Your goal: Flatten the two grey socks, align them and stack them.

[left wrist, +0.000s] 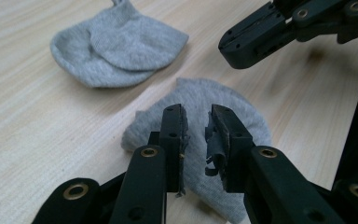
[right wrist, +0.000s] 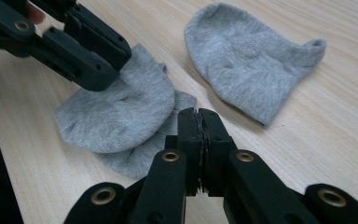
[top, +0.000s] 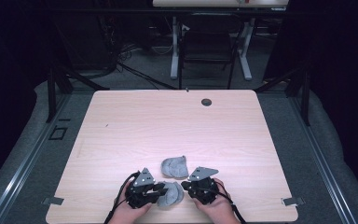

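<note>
Left gripper, jaws slightly parted, hovers over the near folded grey sock; right gripper is closed, empty. Best grip: the sock's edge, squarely.

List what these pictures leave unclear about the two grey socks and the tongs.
- Near sock, high view: its edges hidden under the left tongs and right tongs.
- Near sock, left gripper view: its lower part covered by the jaws.
- Far sock, high view: too small to tell its folds.

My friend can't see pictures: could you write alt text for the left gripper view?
Two slightly parted black jaws of the left gripper hover over a grey sock on a wooden table. A second sock lies beyond.
</note>
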`<state>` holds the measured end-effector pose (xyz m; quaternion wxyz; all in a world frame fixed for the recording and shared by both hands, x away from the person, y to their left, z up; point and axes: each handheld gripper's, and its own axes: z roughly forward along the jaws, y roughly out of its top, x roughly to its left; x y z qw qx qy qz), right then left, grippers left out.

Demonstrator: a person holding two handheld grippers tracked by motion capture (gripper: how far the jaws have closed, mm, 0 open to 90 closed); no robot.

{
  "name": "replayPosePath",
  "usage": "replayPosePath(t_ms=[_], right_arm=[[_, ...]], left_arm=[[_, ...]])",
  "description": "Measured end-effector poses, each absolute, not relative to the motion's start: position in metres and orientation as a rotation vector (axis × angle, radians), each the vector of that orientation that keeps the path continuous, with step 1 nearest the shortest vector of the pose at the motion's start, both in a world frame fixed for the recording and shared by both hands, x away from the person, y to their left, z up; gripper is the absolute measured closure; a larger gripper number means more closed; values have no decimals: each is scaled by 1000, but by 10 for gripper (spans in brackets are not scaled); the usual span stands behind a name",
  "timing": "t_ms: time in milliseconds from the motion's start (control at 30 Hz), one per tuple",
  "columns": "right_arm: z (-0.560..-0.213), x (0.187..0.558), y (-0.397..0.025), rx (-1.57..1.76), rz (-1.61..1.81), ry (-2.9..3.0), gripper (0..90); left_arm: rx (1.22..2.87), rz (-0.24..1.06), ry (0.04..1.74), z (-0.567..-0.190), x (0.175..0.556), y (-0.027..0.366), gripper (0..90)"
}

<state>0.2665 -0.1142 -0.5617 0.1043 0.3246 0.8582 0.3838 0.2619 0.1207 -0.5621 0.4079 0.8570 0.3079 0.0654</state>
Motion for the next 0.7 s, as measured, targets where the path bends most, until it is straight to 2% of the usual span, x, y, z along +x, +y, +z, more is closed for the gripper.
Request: replayPosePath(t_ms=[700], right_arm=[[-578,263,-102,941,1112,2601,884]], left_arm=[[2168,164,783,-573,270,122,747]])
